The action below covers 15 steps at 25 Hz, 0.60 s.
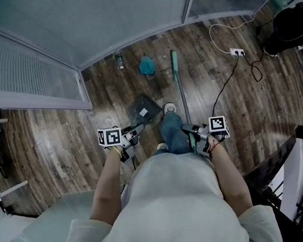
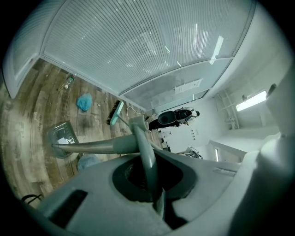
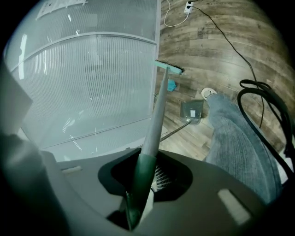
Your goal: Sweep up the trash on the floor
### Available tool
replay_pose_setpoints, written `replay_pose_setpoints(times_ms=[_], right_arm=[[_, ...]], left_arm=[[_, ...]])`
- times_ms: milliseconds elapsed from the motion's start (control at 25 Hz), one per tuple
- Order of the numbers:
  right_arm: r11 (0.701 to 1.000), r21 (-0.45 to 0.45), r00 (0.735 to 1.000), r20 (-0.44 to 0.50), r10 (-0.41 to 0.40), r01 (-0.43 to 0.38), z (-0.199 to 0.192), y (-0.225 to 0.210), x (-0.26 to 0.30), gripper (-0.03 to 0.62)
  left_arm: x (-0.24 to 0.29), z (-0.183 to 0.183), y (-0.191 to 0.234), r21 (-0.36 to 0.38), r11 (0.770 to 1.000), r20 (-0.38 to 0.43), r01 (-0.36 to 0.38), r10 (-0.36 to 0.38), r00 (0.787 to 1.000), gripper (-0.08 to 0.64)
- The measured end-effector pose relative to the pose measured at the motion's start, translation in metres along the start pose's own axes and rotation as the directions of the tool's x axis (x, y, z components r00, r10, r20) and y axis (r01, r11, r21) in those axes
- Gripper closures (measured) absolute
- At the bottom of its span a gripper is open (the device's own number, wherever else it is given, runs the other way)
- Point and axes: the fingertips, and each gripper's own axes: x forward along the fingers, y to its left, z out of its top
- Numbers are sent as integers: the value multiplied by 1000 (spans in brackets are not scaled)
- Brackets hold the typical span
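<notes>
Evidently nothing is swept yet: blue wad (image 1: 147,66) and bottle (image 1: 119,62) lie at the floor's (image 1: 61,148) wall edge. The left gripper (image 1: 132,135) clamps the dustpan (image 1: 144,110) handle, the right gripper (image 1: 190,131) the broom (image 1: 174,63).

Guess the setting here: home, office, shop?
Probably an office or studio entry area: wood-plank floor, ribbed translucent partition walls, a parked scooter and a power strip lying on the floor.

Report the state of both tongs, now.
Left tongs: shut on the dustpan handle.
Right tongs: shut on the broom handle.
</notes>
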Motion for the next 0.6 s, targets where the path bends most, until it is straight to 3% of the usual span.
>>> replay_pose_setpoints(times_ms=[480,600], right_arm=[[997,-32,992,-102,-74,71,93,50,14,508],[998,-32,991,-120,-62,58,117,60,20,511]], left_arm=[[39,96,4,-46,998,90,-31,35,995,557],[44,116,6,-63,997,119,-33,40,992,557]])
